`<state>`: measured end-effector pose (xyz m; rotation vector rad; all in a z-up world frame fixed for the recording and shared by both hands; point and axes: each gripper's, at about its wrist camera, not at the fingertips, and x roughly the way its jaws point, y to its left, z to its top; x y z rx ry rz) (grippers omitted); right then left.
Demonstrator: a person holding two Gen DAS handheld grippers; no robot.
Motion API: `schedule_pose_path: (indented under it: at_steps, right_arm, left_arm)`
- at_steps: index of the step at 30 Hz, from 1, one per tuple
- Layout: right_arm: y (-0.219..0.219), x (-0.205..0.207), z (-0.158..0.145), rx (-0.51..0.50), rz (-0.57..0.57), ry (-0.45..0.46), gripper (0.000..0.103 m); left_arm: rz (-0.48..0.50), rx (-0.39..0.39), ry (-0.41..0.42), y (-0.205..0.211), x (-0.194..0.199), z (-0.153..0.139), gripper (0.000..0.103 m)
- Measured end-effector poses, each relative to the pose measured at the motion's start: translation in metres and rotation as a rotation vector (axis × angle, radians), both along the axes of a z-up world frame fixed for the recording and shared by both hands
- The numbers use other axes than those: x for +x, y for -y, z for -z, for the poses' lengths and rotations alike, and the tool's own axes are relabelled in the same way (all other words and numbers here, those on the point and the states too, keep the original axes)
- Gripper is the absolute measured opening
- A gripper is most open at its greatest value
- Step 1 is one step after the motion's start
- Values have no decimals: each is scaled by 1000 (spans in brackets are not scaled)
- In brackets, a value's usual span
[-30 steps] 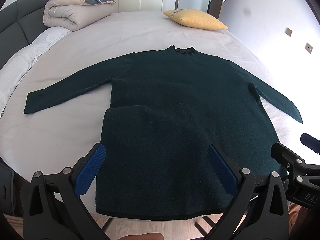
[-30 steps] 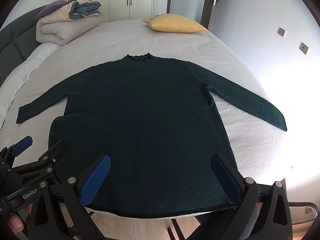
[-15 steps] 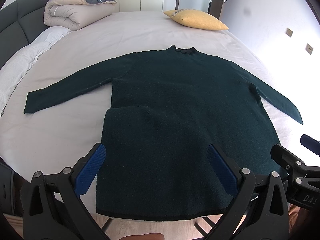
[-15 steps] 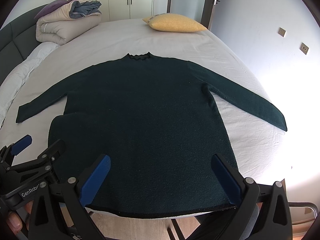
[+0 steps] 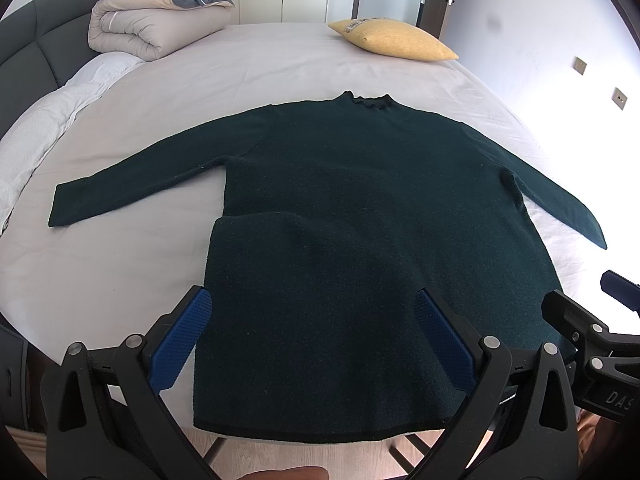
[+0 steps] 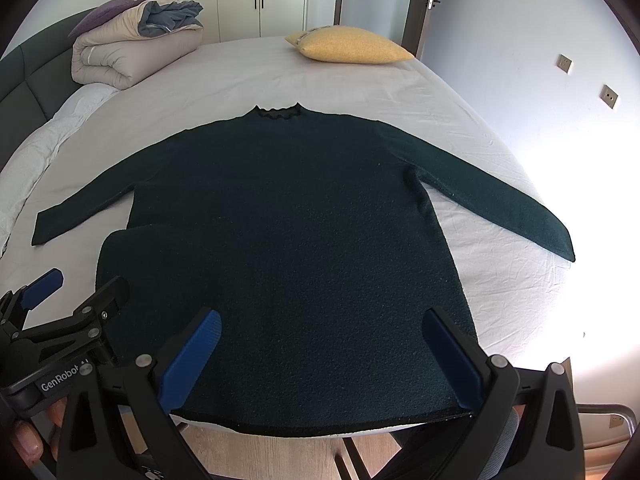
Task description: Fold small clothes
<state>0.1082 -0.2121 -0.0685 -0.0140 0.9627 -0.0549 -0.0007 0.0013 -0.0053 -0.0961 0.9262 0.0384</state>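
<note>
A dark green long-sleeved sweater (image 5: 360, 208) lies flat on the white bed (image 5: 280, 64), collar far, hem at the near edge, both sleeves spread out. It also shows in the right wrist view (image 6: 288, 220). Its lower left part lies as a slightly offset layer. My left gripper (image 5: 316, 320) is open and empty, held above the hem's left half. My right gripper (image 6: 320, 340) is open and empty above the hem's right half. Each gripper shows at the edge of the other's view, the right gripper (image 5: 592, 320) and the left gripper (image 6: 60, 304).
A folded beige quilt (image 5: 156, 20) with a purple pillow sits at the far left by the dark headboard (image 5: 36, 52). A yellow pillow (image 5: 392, 38) lies at the far right. Wardrobe doors and a door stand behind the bed. Wooden floor (image 6: 280, 456) shows below the near edge.
</note>
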Motion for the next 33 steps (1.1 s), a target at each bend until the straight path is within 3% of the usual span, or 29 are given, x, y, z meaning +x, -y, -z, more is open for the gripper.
schedule_pose_path:
  at_steps: [33]
  right_arm:
    - [0,-3,6,0,3,-5,103]
  left_arm:
    - [-3,10,9,-14,-1,6,103]
